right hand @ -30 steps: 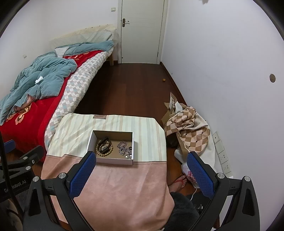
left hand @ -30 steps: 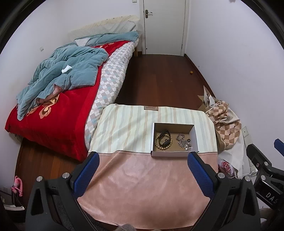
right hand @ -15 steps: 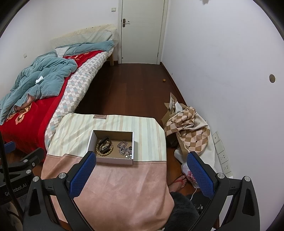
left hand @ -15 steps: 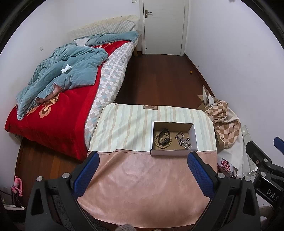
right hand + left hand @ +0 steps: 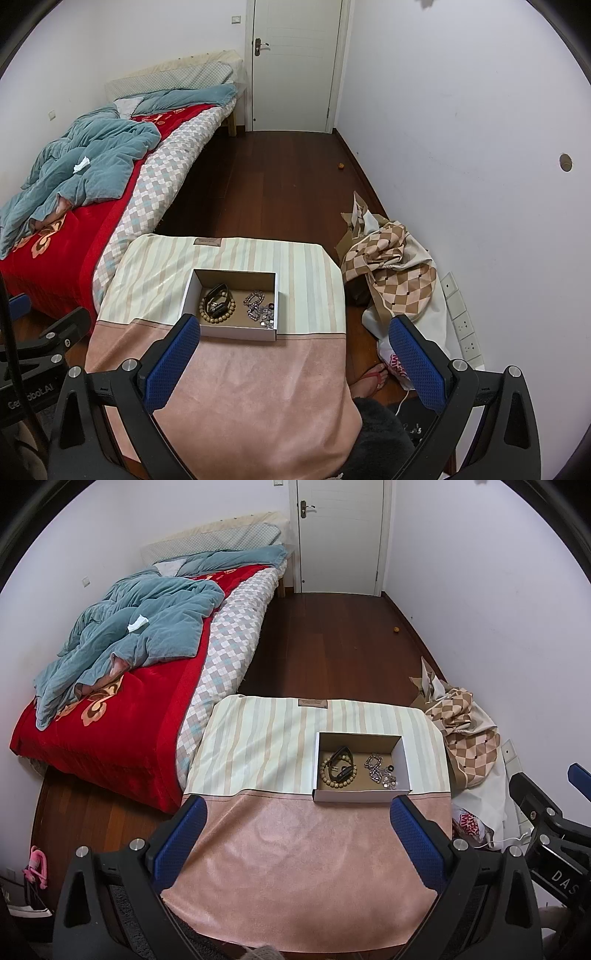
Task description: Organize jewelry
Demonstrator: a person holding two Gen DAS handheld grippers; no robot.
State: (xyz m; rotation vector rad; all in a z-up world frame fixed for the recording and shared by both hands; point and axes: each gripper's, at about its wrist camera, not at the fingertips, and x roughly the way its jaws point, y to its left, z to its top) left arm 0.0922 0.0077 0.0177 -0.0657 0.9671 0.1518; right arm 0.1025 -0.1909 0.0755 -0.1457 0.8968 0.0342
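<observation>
With both the left gripper (image 5: 295, 830) and right gripper (image 5: 291, 347) spread wide and empty above the desk (image 5: 295, 867), descend slowly over the box (image 5: 360, 794) and take one piece alone.

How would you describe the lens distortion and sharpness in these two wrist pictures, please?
Left wrist view: strong fisheye bending, black corners, the door frame bowed; the box of jewelry is sharp, small pieces hard to resolve. Right wrist view: the same curvature, even soft light, a faint sheen on the striped cloth, no motion blur.
</observation>
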